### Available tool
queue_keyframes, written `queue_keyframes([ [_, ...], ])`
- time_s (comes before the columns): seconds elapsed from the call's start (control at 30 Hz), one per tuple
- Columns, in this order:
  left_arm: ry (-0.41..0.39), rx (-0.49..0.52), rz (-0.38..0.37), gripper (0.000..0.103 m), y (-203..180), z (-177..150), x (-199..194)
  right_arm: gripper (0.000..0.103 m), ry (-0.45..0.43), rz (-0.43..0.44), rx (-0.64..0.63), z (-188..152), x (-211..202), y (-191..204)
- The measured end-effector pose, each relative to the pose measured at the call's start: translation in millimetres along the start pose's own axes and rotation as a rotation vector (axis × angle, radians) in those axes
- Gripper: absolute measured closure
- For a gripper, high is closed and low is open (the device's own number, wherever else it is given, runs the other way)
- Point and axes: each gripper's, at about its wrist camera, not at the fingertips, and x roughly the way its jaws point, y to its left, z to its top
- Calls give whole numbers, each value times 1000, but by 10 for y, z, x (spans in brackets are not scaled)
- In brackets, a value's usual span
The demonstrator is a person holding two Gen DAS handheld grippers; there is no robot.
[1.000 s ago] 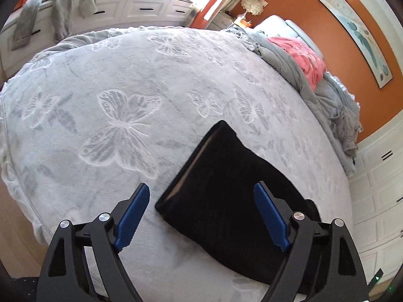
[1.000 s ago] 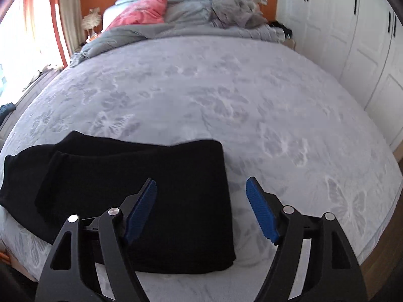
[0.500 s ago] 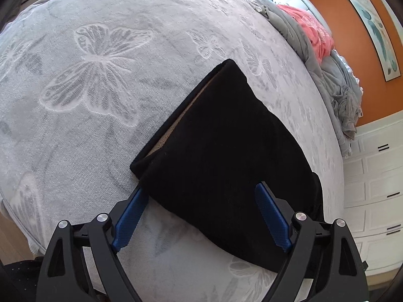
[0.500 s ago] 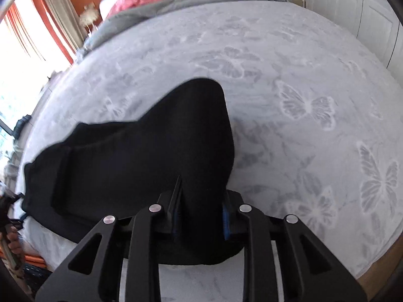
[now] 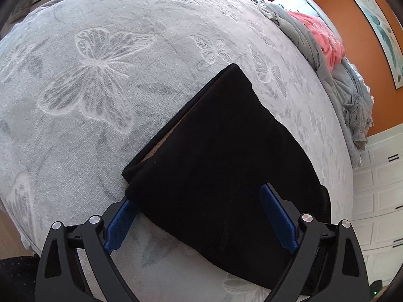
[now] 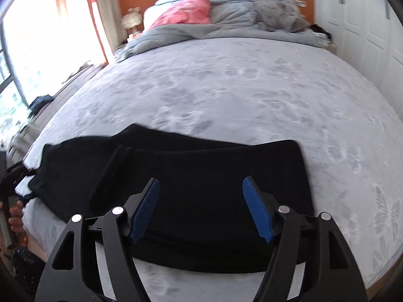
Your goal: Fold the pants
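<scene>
Black pants [image 5: 221, 156] lie folded in layers on the grey butterfly bedspread [image 5: 95, 80]. My left gripper [image 5: 196, 196] hangs just over their near corner, jaws opening wide; the left blue pad [image 5: 118, 224] sits beside the corner and the right pad [image 5: 277, 219] above the cloth, neither pressing. In the right wrist view the pants [image 6: 201, 161] stretch out to the left. My right gripper [image 6: 201, 181] hovers over their top layer, jaws opening, with cloth below the pads but not pinched.
Crumpled grey bedding [image 6: 239, 20] and a pink cloth [image 6: 186, 12] are heaped at the head of the bed. White wardrobe doors [image 6: 365, 25] line the right side, and a bright window [image 6: 30, 50] is on the left. A hand [image 6: 13, 216] shows at the left edge.
My right gripper shut on the pants' near edge half a second ago and has now let go and drawn back. My left gripper sank closer to the pants' corner.
</scene>
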Motion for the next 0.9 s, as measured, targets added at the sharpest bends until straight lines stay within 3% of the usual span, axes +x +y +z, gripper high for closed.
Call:
queue_keyframes([
  [0.1, -4, 30, 27, 12, -54, -14, 11, 33, 40, 41, -212, -130, 234, 773],
  [0.17, -3, 40, 38, 12, -75, -6, 31, 29, 58, 18, -357, -269, 411, 1206],
  [0.27, 0, 60, 52, 12, -112, -1, 49, 29, 87, -57, -464, -404, 728, 1491],
  [0.3, 2, 67, 57, 12, -119, -1, 57, 36, 98, -79, -468, -430, 866, 1514],
  [0.37, 7, 86, 70, 12, -142, -4, 70, 62, 83, -29, -389, -398, 861, 1373],
  [0.4, 6, 93, 76, 12, -153, -9, 73, 84, 92, -17, -341, -315, 826, 1275],
  [0.53, -1, 148, 127, 12, -219, -44, 120, 85, 22, 12, -24, 132, 384, 481],
  [0.67, -19, 230, 206, 12, -330, -111, 184, 85, -135, -15, 328, 409, -455, -889],
  [0.8, -23, 267, 235, 12, -377, -144, 221, 85, -285, -102, 627, 335, -1303, -2178],
  [0.9, -20, 249, 220, 12, -355, -124, 218, 85, -341, -210, 742, 220, -1733, -2761],
])
